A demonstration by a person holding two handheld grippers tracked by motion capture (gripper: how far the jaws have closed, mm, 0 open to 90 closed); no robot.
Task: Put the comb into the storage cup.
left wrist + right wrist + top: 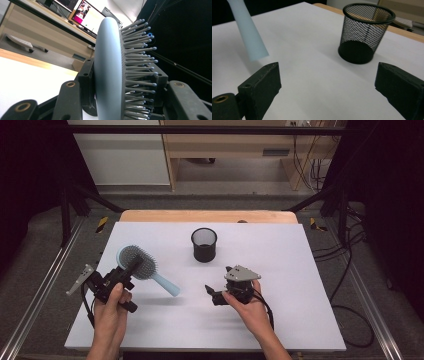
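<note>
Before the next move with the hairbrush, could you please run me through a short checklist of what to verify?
1. Left gripper shut on the hairbrush head: ok; in the left gripper view the pads clamp the head from both sides.
2. Brush off the table: ok; its handle hangs above its own shadow.
3. Right gripper open and empty: ok; its pads stand wide apart with nothing between them.
4. Mesh cup upright: ok.
5. Cup empty: ok, as far as the right gripper view shows.
6. Free path from handle to cup: ok; bare table lies between them.
</note>
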